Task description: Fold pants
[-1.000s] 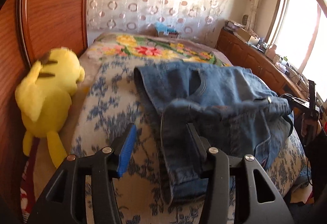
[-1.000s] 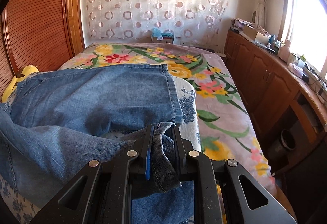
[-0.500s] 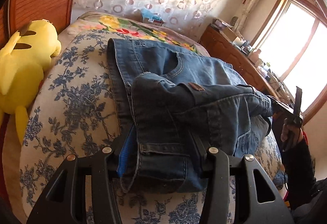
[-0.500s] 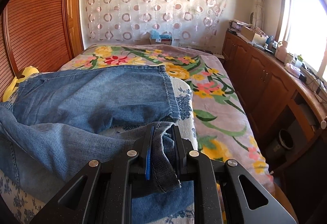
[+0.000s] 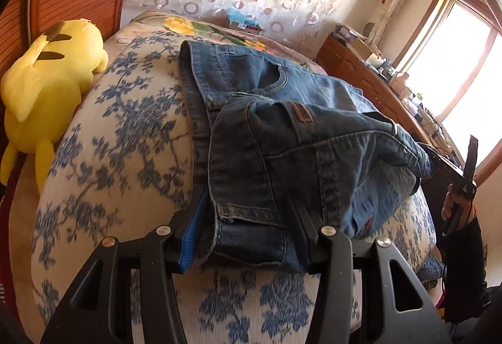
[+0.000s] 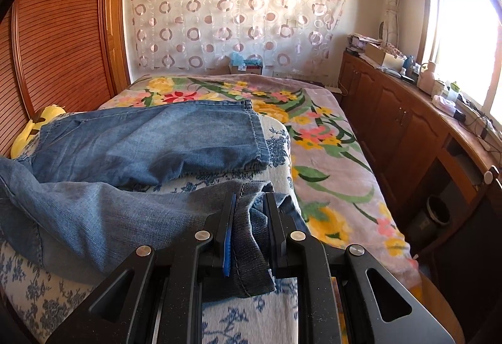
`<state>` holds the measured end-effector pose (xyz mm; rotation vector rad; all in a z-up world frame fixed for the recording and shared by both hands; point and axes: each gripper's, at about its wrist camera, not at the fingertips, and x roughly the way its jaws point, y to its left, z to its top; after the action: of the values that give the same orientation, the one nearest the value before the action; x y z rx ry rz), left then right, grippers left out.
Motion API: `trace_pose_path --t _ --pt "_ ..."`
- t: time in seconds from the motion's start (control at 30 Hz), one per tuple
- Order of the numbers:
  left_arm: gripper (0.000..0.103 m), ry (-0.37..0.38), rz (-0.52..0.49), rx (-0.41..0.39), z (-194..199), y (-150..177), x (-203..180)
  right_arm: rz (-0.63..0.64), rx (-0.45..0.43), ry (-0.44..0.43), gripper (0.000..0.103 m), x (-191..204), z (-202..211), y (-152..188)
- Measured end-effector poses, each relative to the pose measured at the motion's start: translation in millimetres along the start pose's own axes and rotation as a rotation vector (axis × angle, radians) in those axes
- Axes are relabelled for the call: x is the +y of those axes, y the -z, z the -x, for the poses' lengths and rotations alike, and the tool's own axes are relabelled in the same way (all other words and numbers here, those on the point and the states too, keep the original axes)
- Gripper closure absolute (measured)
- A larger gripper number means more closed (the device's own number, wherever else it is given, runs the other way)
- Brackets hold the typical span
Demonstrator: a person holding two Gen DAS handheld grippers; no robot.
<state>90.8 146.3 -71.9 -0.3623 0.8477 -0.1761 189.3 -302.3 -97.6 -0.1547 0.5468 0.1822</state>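
The jeans [image 5: 282, 137] lie on the blue-flowered bedspread [image 5: 125, 124], right of a yellow plush toy [image 5: 47, 86]. The left gripper [image 5: 248, 228] clamps the bunched waistband; the right gripper [image 6: 249, 218], nearly closed, pinches a leg hem.

Each view comes from a fisheye camera mounted on a hand-held gripper, looking forward along its two fingers and tilted downward at the bed. The left wrist view sits close over the left gripper [image 5: 248, 218] at the waistband of the jeans [image 5: 282, 137], facing along the bed toward the window. The right wrist view sits close behind the right gripper [image 6: 249, 228] at a leg hem, facing the curtained far wall. Both views share the jeans, the blue-patterned quilt [image 5: 125, 124], the yellow plush toy [image 5: 53, 86] and the curtain [image 6: 235, 8].
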Motion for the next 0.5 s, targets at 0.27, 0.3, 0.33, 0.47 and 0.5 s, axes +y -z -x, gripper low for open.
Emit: trace_pose_path --t 0.27,0.3,0.33,0.47,0.5 --pt "0.054 0.079 -0.004 -0.015 9.5 13.1 -4.9 -0.014 -0.013 -0.009 0.086 2.0 18.3 7.7" --pt "0.055 0.083 -0.004 -0.023 11.2 12.0 -5.4 -0.014 -0.016 -0.010 0.086 2.3 20.5 8.6" --pt "0.055 0.085 -0.005 -0.036 13.3 10.1 -5.4 -0.014 -0.019 -0.012 0.086 2.5 21.6 8.8" --pt "0.079 0.098 -0.020 -0.075 20.5 -1.2 -7.3 -0.020 -0.025 -0.016 0.086 0.3 26.0 11.3" --pt "0.086 0.097 -0.031 -0.086 22.4 -3.2 -9.0 -0.025 -0.028 -0.019 0.086 0.4 25.7 10.0"
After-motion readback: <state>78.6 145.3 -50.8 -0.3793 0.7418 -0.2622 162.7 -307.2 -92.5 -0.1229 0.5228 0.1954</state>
